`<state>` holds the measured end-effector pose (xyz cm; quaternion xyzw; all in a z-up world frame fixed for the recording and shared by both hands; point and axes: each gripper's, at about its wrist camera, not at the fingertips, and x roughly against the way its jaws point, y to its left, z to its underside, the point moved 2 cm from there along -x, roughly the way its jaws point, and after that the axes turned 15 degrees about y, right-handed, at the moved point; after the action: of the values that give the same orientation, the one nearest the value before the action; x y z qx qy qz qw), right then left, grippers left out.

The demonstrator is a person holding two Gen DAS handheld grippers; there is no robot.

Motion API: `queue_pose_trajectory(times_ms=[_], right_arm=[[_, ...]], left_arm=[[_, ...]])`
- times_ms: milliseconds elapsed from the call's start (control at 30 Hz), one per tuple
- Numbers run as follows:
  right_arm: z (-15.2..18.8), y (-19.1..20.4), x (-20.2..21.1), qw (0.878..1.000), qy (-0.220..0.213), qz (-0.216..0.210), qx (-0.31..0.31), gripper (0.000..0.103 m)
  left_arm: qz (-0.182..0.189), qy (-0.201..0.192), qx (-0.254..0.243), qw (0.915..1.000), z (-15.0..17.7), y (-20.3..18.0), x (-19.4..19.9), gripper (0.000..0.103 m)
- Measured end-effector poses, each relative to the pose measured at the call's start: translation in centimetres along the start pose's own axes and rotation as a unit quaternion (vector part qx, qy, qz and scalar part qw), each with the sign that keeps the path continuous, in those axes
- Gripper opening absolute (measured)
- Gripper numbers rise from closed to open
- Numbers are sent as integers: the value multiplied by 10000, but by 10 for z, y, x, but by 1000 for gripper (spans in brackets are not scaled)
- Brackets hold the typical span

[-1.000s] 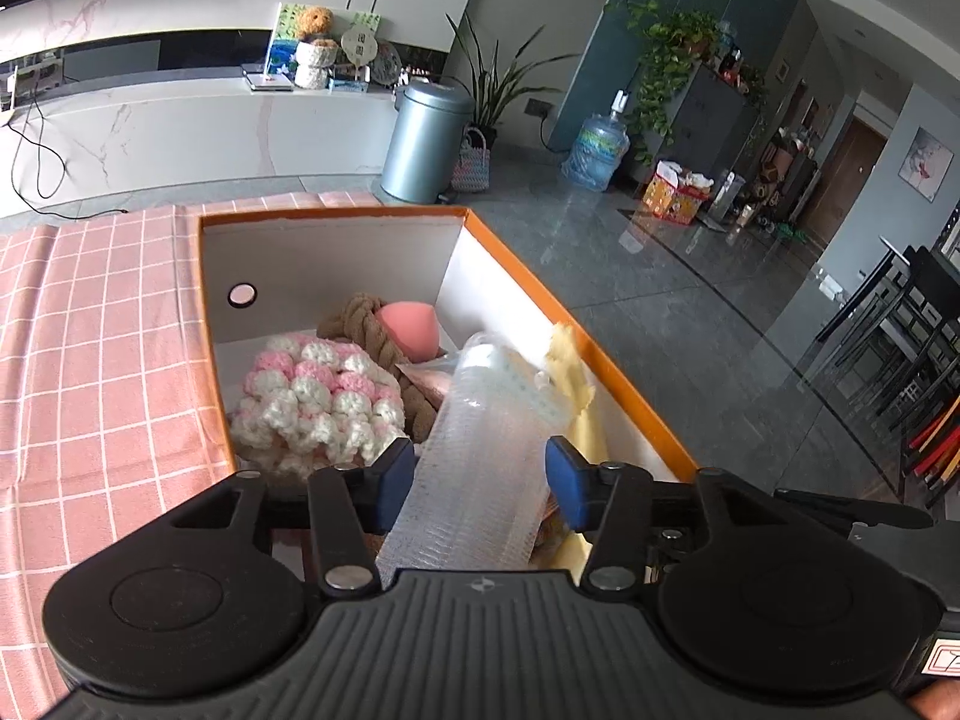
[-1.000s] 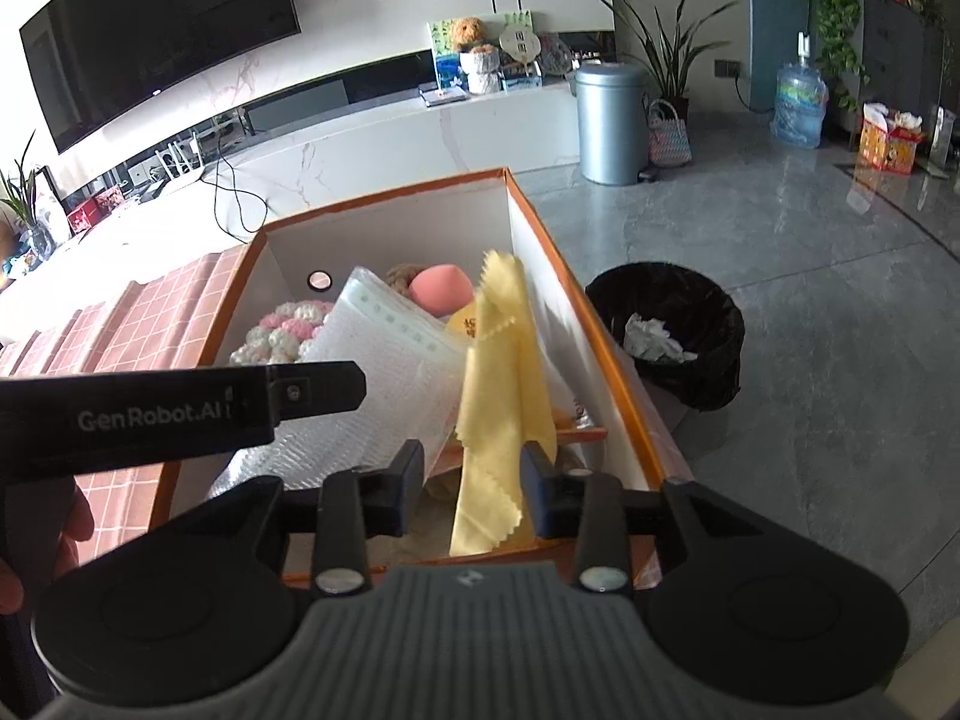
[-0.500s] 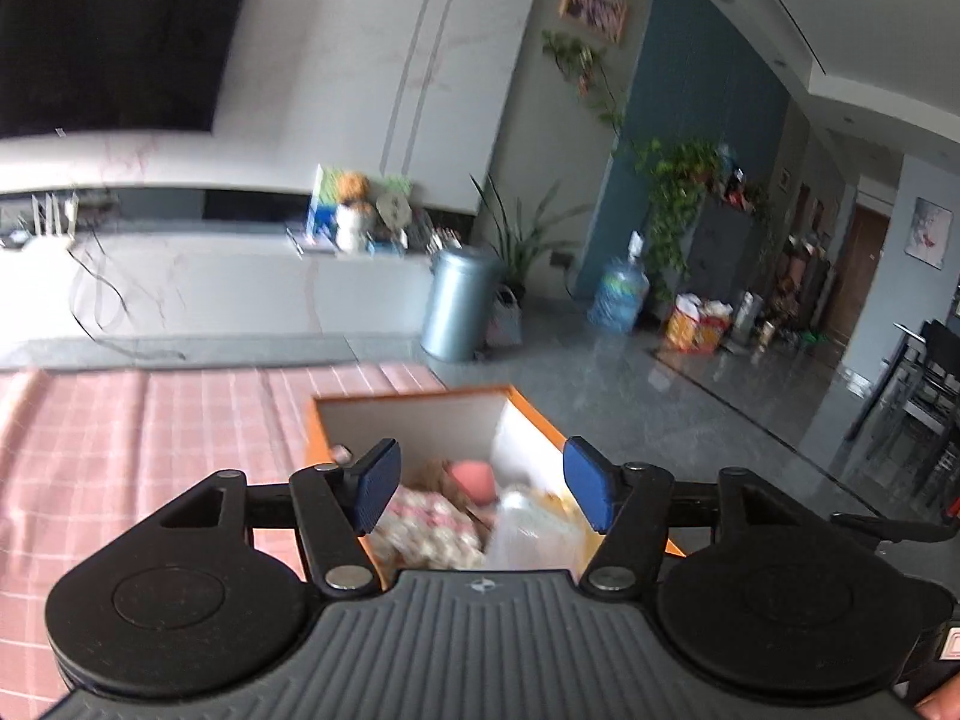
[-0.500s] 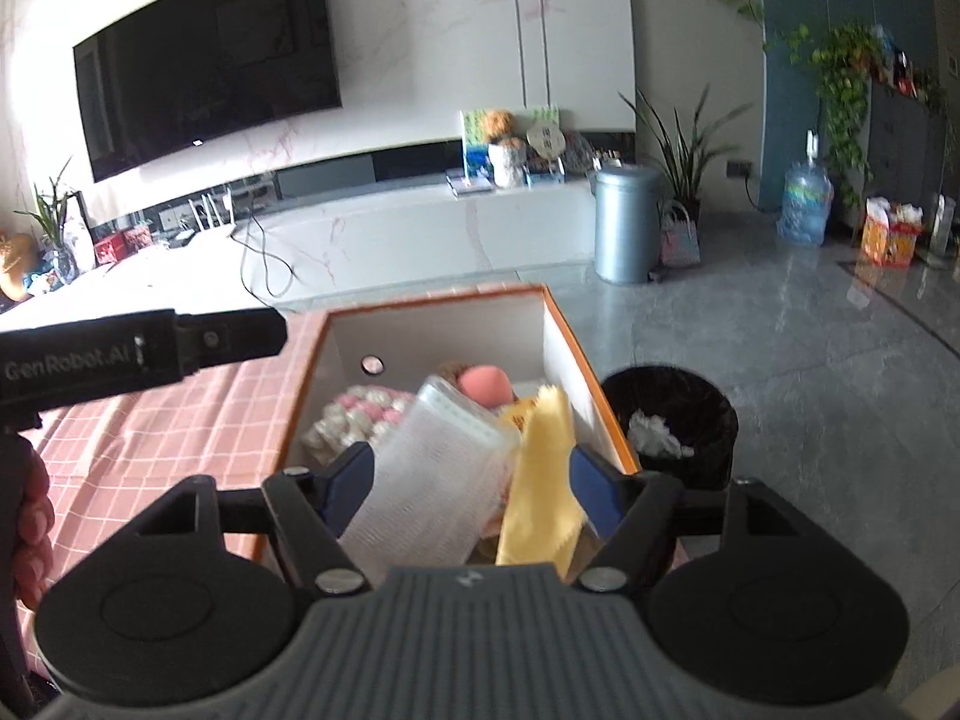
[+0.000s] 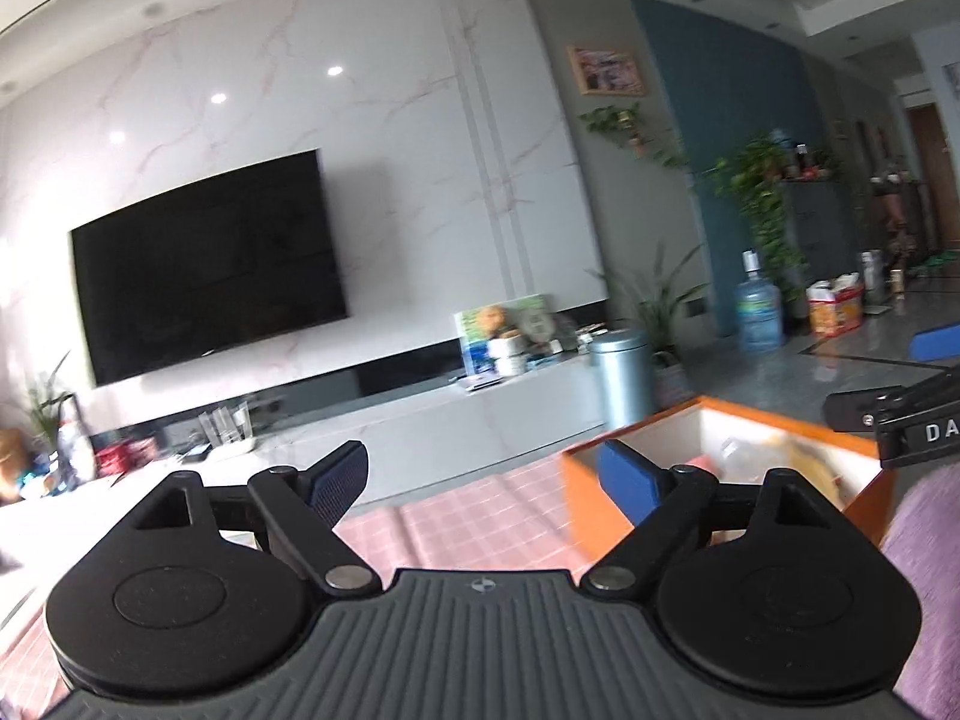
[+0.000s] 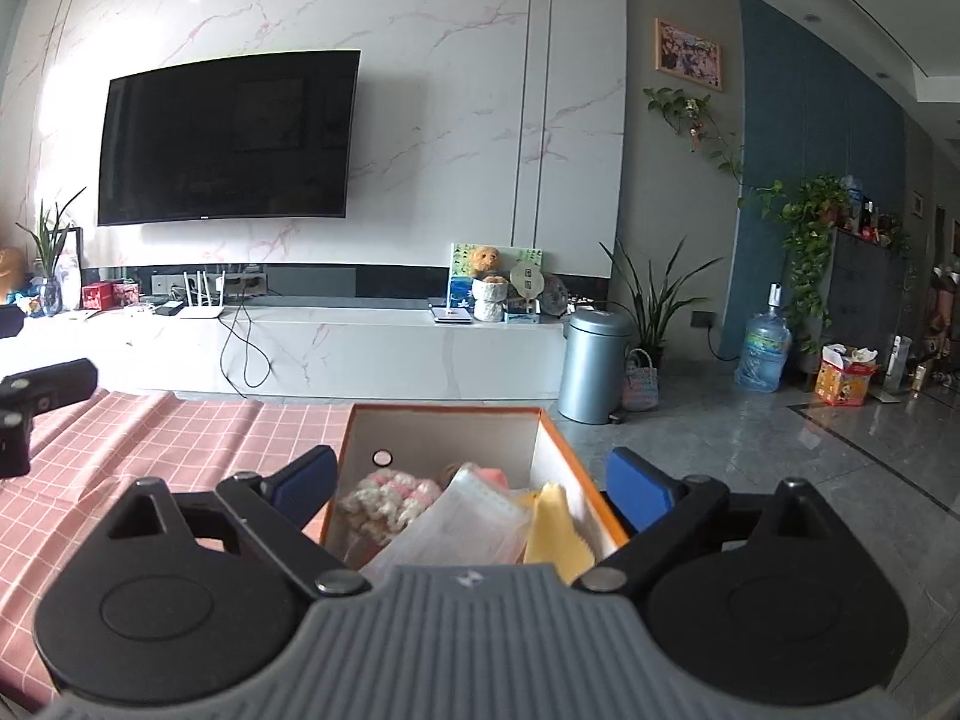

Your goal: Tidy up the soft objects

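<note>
An orange box with white inner walls (image 6: 444, 429) stands on the pink checked tablecloth (image 6: 150, 438). In it lie a pink and white knitted piece (image 6: 390, 495), a clear bubble-wrap bag (image 6: 462, 525), a yellow cloth (image 6: 558, 531) and a pink sponge (image 6: 492, 474). My right gripper (image 6: 471, 483) is open and empty, raised in front of the box. My left gripper (image 5: 486, 474) is open and empty, raised and turned left of the box (image 5: 654, 429), which is blurred in the left wrist view.
A white TV bench (image 6: 336, 348) and a wall TV (image 6: 228, 138) stand behind the table. A grey bin (image 6: 594, 366), plants and a water bottle (image 6: 762, 348) stand on the floor at the right. The other gripper's body shows at the right edge of the left wrist view (image 5: 900, 420).
Both grippers let go of the bubble-wrap bag and the yellow cloth, opened wide and pulled up and back from the box. The left one swung to the left.
</note>
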<state>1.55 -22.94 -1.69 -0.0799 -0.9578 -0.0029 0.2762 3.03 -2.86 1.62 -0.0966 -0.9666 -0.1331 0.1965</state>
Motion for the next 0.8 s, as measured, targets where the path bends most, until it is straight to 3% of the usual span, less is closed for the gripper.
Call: queue_pose_trajectory(times_ms=[133,300,467,800], right_arm=[[20,17,-7,9998,141,4,-151,97],[39,39,-18,9994,130,181,249,98],[42,42,-32,9985,382,159,356,100],[47,40,-44,9982,535,169,226,100]], left_arm=[[58,305,796,9963,17,6,-11,102],[211,810,1285,9882,27,7,-38,102],[364,1262,1317,9826,48,16,-46,102],[289,1401,1375,9801,56,14,-52,102]])
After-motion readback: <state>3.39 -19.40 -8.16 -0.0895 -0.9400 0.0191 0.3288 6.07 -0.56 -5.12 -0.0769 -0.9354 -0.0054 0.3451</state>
